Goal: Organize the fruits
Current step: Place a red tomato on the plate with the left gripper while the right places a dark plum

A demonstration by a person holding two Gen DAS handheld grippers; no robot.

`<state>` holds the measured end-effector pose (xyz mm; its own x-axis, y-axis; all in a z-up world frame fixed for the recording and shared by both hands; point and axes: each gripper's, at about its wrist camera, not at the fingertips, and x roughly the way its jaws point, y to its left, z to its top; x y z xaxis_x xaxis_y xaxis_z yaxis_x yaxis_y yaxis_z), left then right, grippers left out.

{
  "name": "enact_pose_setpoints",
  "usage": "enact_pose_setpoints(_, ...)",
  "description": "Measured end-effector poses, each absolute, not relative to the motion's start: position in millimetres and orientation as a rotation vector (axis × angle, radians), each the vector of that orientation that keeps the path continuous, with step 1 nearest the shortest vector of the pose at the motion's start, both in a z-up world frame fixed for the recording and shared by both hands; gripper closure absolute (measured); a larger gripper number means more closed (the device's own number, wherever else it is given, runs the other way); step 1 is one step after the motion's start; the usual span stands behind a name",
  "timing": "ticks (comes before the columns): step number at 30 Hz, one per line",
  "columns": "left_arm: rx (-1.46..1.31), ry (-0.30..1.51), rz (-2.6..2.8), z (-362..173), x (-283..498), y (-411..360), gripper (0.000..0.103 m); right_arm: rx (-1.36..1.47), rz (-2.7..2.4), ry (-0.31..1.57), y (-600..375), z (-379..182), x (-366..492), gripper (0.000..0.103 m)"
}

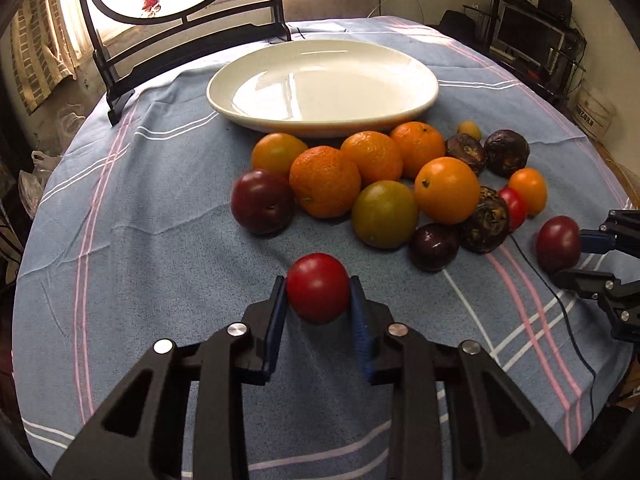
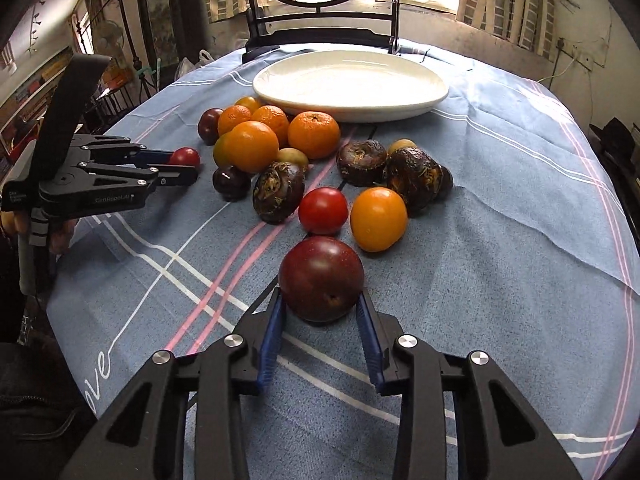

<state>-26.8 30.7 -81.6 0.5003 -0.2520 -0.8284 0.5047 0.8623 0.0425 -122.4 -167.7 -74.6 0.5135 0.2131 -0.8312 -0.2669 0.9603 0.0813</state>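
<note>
Tablecloth (image 2: 500, 184) "ove" | left tongs (image 1: 319, 294) grip tomato (image 1: 318, 293) | right tongs (image 2: 321, 303) grip plum (image 2: 321, 278)

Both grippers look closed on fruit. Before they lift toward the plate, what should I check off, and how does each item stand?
1. Left gripper pads against the red tomato: ok.
2. Right gripper pads against the dark plum: ok.
3. Both fruits off the tablecloth: not ok, they look to be resting on it.
4. White plate empty: ok.
5. Way to the plate clear: not ok, the fruit pile lies between.
6. Grip firm enough: cannot tell.
</note>
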Motion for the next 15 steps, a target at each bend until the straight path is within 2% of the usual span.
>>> enact_pose_setpoints(4,0.268,0.887,-0.491,-53.8,-22.1,27.0,0.073,-0.089,0.303,0.916,-167.9,-44.4,-108.3,0.067)
enact_pose_setpoints(9,0.243,0.787,-0.454,-7.4,20.1,-2.3,0.073,-0.103,0.278,0.813,-162.8,-8.8,-42.4,0.067)
enact_pose_setpoints(15,0.255,0.800,-0.310,-10.1,86.5,-29.5,0.072,-0.058,0.226,0.862,-160.9,-19.3,52.1,0.067)
